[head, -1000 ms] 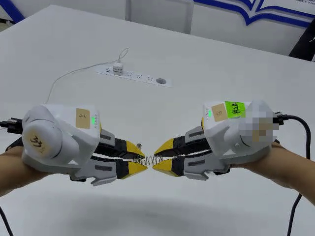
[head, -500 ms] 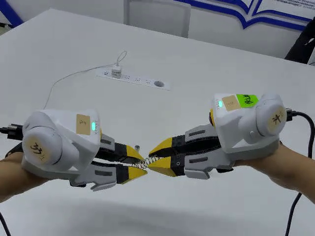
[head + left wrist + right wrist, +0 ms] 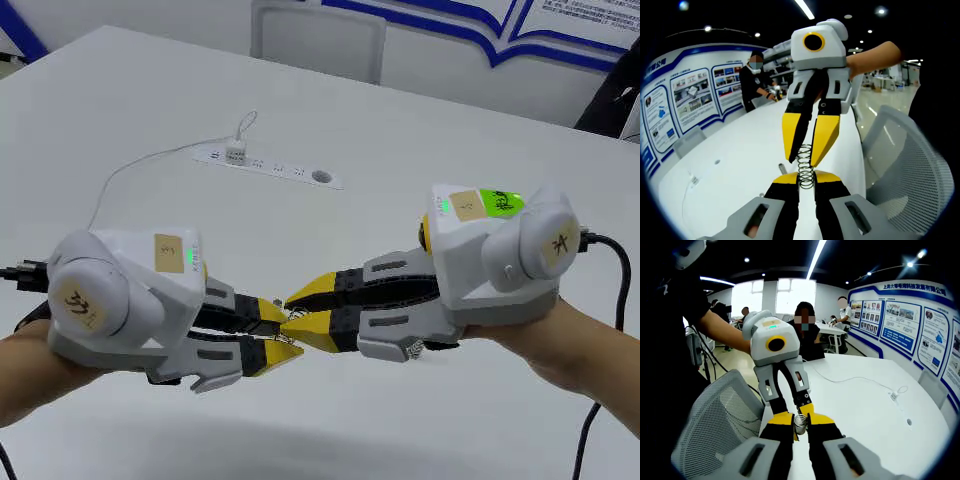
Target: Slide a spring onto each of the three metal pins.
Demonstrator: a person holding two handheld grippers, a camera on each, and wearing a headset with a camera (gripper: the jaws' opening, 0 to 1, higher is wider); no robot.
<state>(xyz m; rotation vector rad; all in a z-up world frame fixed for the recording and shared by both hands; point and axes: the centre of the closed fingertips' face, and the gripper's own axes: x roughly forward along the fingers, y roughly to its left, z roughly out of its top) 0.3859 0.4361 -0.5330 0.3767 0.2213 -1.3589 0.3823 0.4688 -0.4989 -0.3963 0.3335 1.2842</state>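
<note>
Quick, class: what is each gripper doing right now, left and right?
Left gripper: jaws shut on one end of the spring.
Right gripper: jaws shut on the other end of the same spring.

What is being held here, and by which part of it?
A spring, gripped at both ends: the left hand-held gripper clamps one end, the right hand-held gripper the other.

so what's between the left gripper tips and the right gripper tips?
A spring spans it; the left gripper clamps one end, the right gripper the other. Clearest in the left gripper view.
</note>
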